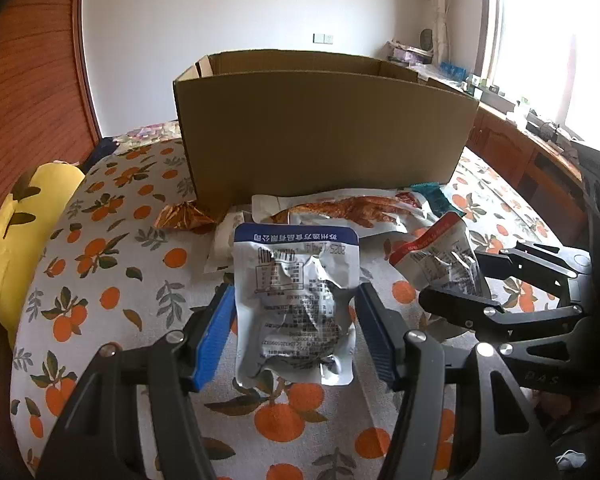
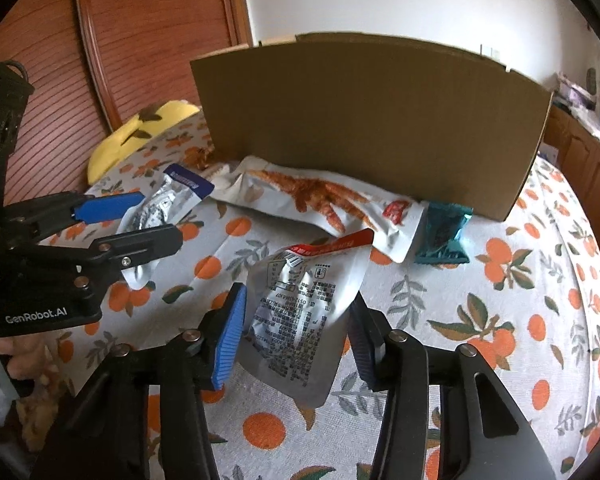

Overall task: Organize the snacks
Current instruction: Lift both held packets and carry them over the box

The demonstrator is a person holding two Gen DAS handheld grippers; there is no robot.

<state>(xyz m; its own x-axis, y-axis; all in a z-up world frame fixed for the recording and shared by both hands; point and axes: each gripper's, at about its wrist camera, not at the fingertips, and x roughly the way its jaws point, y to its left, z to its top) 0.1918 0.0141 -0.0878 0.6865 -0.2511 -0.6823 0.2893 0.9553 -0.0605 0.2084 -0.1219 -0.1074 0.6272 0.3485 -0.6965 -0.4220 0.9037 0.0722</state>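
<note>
A silver snack pouch with a blue top band (image 1: 296, 304) stands between the fingers of my left gripper (image 1: 296, 320), whose pads press its two side edges. It also shows in the right wrist view (image 2: 168, 200). A silver pouch with a red top band (image 2: 303, 312) sits between the fingers of my right gripper (image 2: 296, 340), gripped at its sides; it also shows in the left wrist view (image 1: 439, 260). An open cardboard box (image 1: 323, 132) stands just behind the snacks (image 2: 371, 120).
A large white pouch printed with chicken feet (image 2: 319, 204), a teal packet (image 2: 443, 232) and a crumpled orange-gold wrapper (image 1: 184, 218) lie on the orange-print cloth (image 1: 112, 280) in front of the box. A yellow pillow (image 1: 24, 232) lies at the left edge. Wooden cabinets stand at the right.
</note>
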